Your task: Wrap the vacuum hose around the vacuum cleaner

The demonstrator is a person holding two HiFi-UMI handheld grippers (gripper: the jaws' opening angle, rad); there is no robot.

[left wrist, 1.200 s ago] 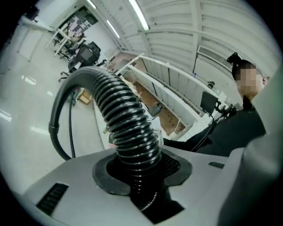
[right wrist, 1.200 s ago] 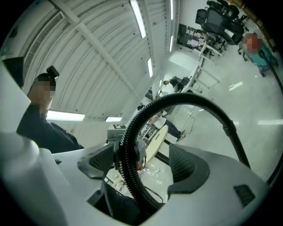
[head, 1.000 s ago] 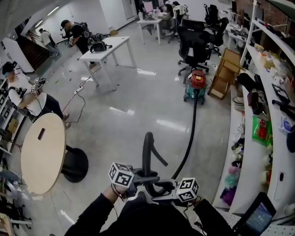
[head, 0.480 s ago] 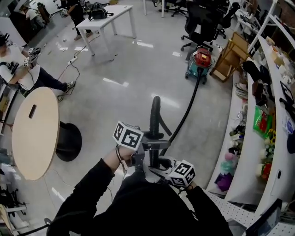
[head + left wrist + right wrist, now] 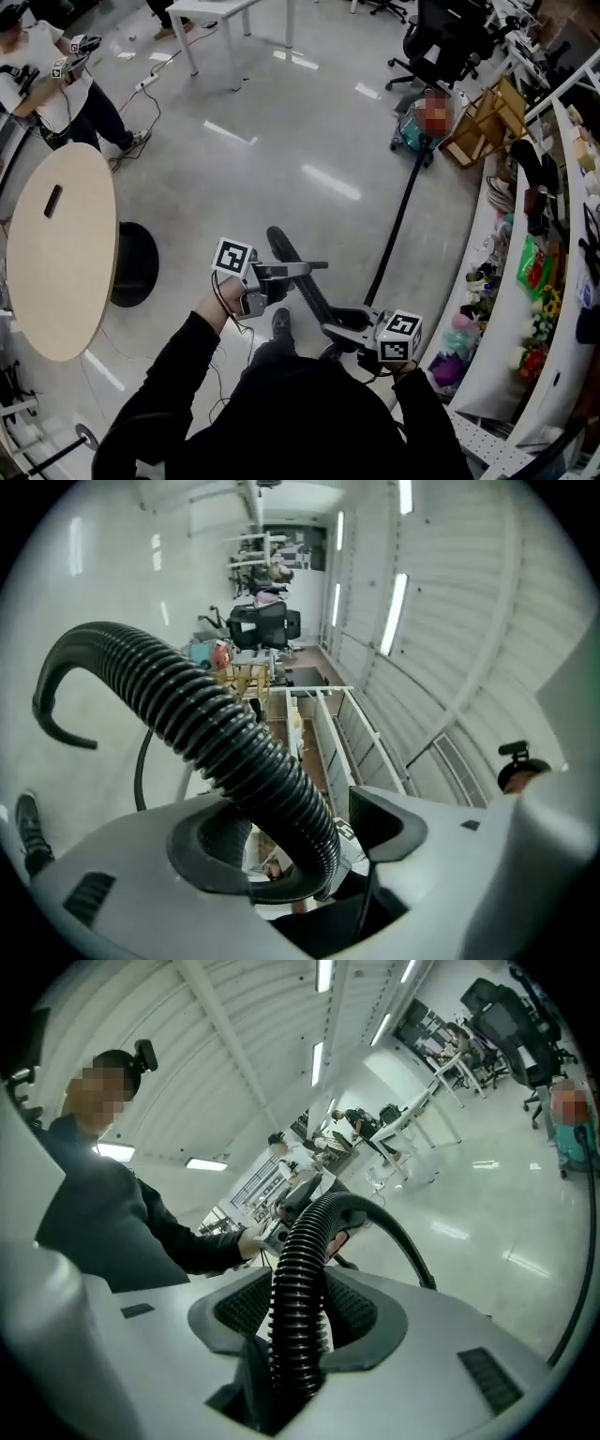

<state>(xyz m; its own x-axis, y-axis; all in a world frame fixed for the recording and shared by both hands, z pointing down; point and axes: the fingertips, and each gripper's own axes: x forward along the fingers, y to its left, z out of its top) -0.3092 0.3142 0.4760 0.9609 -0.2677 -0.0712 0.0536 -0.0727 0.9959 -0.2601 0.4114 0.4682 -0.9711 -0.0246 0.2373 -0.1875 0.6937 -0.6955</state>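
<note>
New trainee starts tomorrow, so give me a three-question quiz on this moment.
1. True or false: the vacuum hose is already wound around the vacuum cleaner.
2. Which clamps the hose: A) left gripper, B) right gripper?
3. What furniture stands at the head view's left?
Key: 1 false, it trails across the floor. 2 B; its jaws have just been closing on it, the left's opening with the hose between them. 3 round table.

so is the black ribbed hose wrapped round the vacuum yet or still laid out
Laid out, not wrapped: the black ribbed hose runs straight across the floor from the green vacuum cleaner toward the person.
</note>
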